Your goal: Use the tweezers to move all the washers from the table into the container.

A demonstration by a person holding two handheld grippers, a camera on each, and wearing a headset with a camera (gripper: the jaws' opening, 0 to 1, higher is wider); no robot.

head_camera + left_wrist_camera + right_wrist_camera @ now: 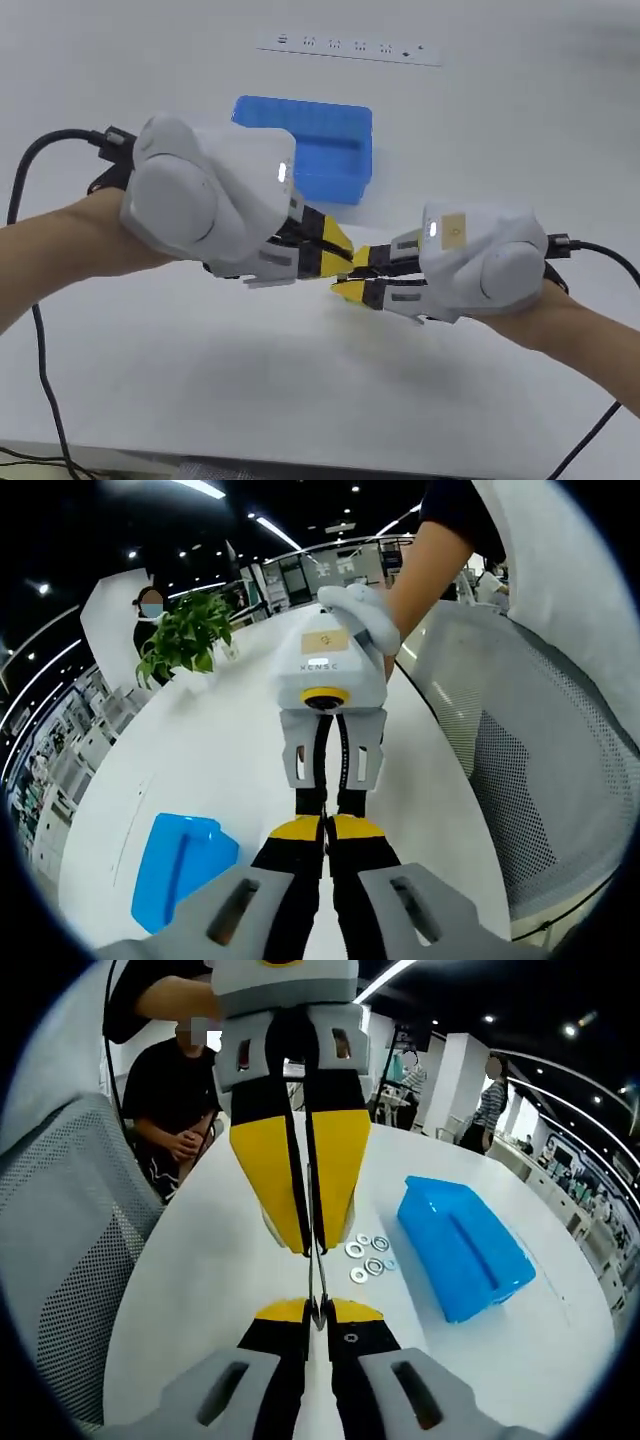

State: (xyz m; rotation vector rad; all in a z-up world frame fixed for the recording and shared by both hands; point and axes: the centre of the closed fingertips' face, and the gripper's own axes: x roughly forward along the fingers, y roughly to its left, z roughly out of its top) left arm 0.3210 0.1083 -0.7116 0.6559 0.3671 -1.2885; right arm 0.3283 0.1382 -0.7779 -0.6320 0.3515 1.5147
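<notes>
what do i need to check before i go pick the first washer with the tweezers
1. Tweezers held: ok, they run from the left gripper's shut jaws into the right gripper's shut jaws.
2. Tweezer tips free to pinch: cannot tell, both ends sit between jaws.
3. Washers found: ok, a small cluster on the table beside the container.
4. Container ready: ok, open top, close to the cluster.
5. Tweezers over the washers: not ok, the grippers meet tip to tip, off to the side of the cluster.
</notes>
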